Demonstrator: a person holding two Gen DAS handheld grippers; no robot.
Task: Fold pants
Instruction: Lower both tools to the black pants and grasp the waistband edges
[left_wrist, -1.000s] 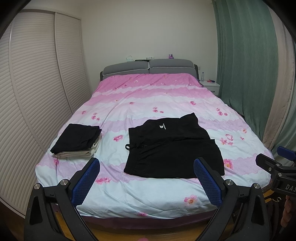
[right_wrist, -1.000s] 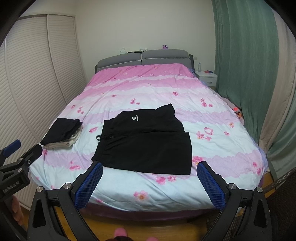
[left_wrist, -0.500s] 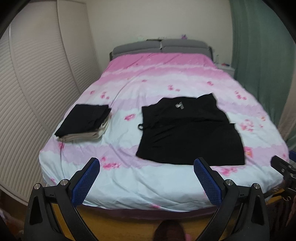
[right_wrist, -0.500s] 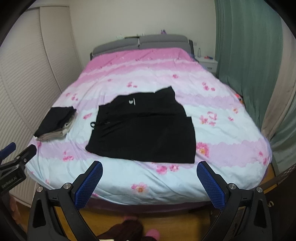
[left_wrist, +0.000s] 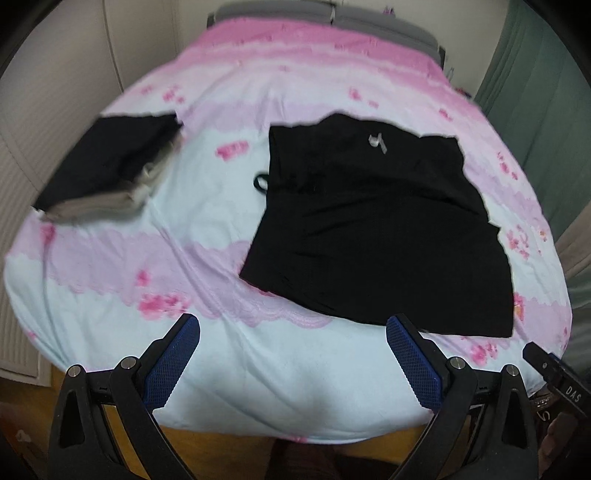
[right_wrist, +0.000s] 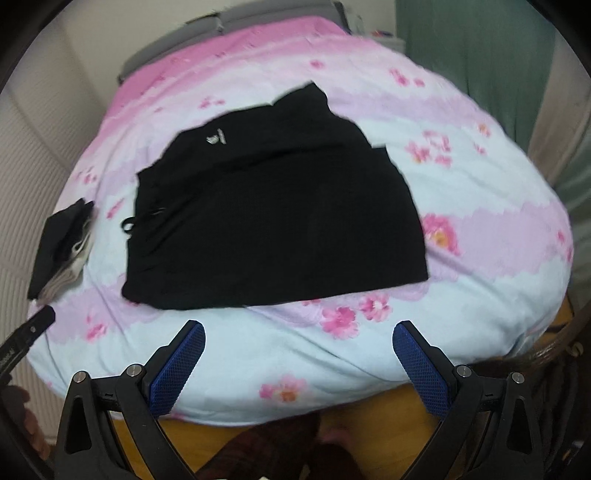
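A pair of black pants lies spread flat on the pink and pale-blue floral bed cover, with a small white logo near the far edge and a drawstring loop at its left side. My left gripper hangs open over the near edge of the bed, short of the pants' near left corner. My right gripper is open too, just in front of the pants' near hem. Neither holds anything.
A folded stack of black and beige clothes sits at the bed's left side. A grey headboard is at the far end, a green curtain to the right, louvred wardrobe doors on the left.
Both grippers have moved forward and tilted down toward the bed, so the pants now fill much more of each view. Both stay open.
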